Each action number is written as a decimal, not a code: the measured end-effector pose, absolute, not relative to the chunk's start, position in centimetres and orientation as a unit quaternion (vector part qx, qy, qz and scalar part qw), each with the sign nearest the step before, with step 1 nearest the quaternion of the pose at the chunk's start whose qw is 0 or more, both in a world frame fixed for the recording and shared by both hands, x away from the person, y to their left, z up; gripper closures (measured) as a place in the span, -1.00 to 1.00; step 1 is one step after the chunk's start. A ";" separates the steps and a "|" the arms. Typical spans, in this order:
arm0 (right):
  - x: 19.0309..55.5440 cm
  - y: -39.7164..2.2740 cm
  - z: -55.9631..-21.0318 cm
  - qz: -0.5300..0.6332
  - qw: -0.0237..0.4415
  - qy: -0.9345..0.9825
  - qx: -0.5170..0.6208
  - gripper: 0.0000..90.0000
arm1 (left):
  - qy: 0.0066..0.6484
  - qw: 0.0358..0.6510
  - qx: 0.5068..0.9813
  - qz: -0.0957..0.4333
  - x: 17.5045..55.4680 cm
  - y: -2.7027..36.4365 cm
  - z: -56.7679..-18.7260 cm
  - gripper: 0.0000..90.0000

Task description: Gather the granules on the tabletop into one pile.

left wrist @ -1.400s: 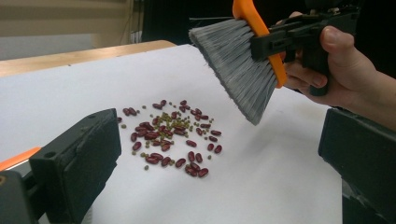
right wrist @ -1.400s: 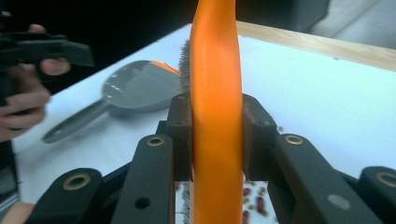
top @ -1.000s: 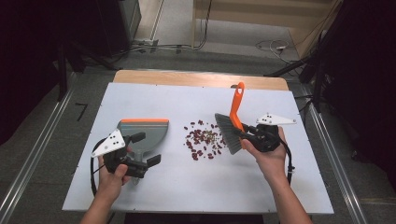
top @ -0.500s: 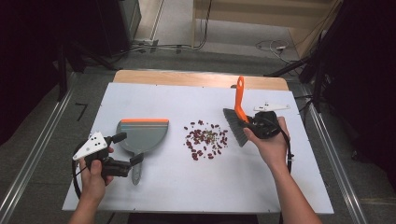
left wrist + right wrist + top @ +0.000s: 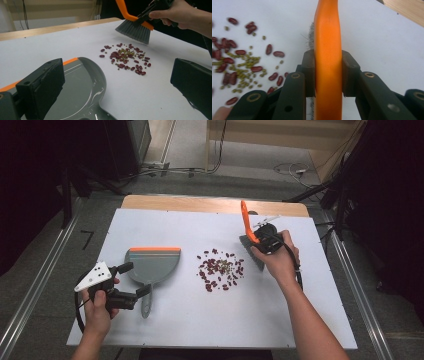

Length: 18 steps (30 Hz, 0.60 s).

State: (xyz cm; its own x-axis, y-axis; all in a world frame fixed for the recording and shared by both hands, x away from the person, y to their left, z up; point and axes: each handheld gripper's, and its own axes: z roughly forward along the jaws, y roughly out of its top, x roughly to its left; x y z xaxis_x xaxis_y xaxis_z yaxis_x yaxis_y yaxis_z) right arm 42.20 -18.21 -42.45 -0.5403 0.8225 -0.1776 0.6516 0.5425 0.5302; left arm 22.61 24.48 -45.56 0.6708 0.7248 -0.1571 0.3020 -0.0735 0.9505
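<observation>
A grey dustpan (image 5: 152, 264) with an orange lip lies flat at the table's left. My left gripper (image 5: 134, 280) hovers by its handle, open. In the left gripper view the dustpan (image 5: 80, 90) lies low between the wide jaws of the left gripper (image 5: 117, 87), and neither pad touches it. A loose pile of red and green beans (image 5: 220, 269) (image 5: 125, 58) sits mid-table. My right gripper (image 5: 261, 240) (image 5: 328, 75) is shut on the orange handle of a hand brush (image 5: 246, 222) (image 5: 328, 37). The brush's grey bristles (image 5: 135, 31) hang just right of the beans.
The white tabletop (image 5: 300, 310) has a wooden strip (image 5: 210, 204) along its far edge. Metal rails (image 5: 35, 290) run along both sides. Cables lie on the floor beyond the table.
My left gripper has drawn back to the left from the dustpan's handle, then stayed still. My right hand has carried the brush toward the far edge, a little away from the beans.
</observation>
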 end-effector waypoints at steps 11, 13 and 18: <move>41.9 -13.8 -43.8 0.141 0.232 0.876 0.399 0.54 | 0.363 0.581 0.706 0.179 22.6 24.5 -45.6 -1.00; 41.8 -13.7 -43.9 0.143 0.226 0.877 0.398 0.54 | 0.362 0.581 0.707 0.179 22.8 24.3 -45.6 -1.00; 41.4 -13.5 -43.8 0.149 0.209 0.883 0.394 0.54 | 0.357 0.579 0.711 0.178 22.9 23.9 -45.6 -1.00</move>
State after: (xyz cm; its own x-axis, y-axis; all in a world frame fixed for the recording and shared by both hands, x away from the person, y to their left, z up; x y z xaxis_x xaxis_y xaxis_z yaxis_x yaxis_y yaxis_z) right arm 41.39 -13.49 -43.76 -0.6023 0.7576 -0.2514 0.6331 0.6452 0.4277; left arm 22.92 23.92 -45.62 0.6808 0.7147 -0.1605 0.3015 -0.0737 0.9506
